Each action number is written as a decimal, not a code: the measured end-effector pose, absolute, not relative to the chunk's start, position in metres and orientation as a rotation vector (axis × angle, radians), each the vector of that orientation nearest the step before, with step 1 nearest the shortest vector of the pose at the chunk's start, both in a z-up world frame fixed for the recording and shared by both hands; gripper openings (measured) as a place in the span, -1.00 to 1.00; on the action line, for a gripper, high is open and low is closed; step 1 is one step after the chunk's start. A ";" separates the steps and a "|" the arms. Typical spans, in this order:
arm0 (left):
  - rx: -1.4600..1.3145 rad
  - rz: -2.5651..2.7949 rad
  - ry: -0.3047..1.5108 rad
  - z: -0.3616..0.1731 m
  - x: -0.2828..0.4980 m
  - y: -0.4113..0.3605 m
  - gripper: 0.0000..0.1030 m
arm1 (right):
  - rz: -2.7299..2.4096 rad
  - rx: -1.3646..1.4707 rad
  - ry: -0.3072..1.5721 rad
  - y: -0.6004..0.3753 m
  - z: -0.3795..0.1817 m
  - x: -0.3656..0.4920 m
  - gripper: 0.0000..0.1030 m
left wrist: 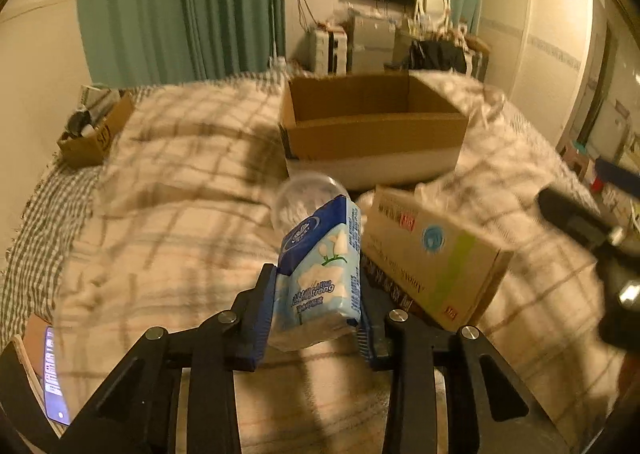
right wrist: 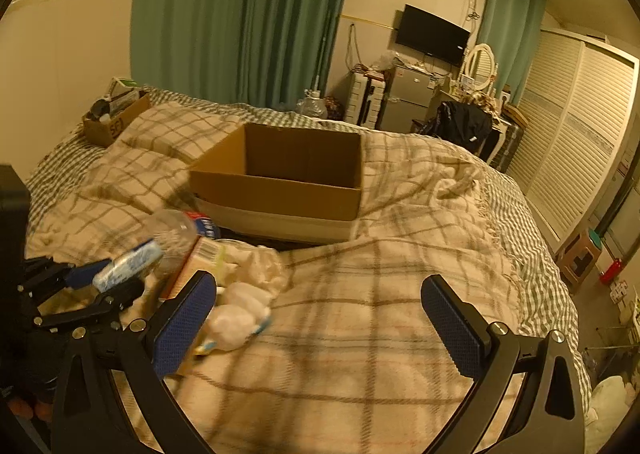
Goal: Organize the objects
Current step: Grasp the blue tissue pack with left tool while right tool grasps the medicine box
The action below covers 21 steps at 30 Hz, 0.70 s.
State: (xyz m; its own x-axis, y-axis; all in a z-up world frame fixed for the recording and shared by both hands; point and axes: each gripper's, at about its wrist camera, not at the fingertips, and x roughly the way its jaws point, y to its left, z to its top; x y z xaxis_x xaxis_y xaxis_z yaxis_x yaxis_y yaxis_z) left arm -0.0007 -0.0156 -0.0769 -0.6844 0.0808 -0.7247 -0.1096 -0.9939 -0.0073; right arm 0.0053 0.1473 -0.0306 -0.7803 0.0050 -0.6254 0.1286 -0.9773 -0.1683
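My left gripper is shut on a blue and white tissue pack and holds it above the plaid blanket; the pack also shows in the right wrist view. An open brown cardboard box stands on the bed beyond it, also in the right wrist view. A clear plastic bottle lies behind the pack. A flat beige carton lies to its right. My right gripper is open and empty over the blanket, with white soft packets by its left finger.
A small cardboard box of odds and ends sits at the bed's far left corner. A phone lies at the near left. Beyond the bed stand a cluttered desk, a small fridge and a white wardrobe.
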 end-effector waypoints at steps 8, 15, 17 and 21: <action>-1.170 2.864 0.022 -0.066 0.002 -0.047 -0.31 | -2.758 1.130 0.321 0.099 -0.055 -0.003 0.84; -1.176 2.872 -0.051 -0.070 0.004 -0.067 -0.31 | -2.672 1.229 0.365 0.074 -0.076 -0.007 -0.25; -1.169 2.867 -0.071 -0.070 0.005 -0.070 -0.31 | -2.677 1.198 0.358 0.073 -0.072 -0.004 -0.31; -1.150 2.861 -0.089 -0.066 0.007 -0.070 -0.31 | -2.701 1.126 0.362 0.073 -0.059 0.003 -0.36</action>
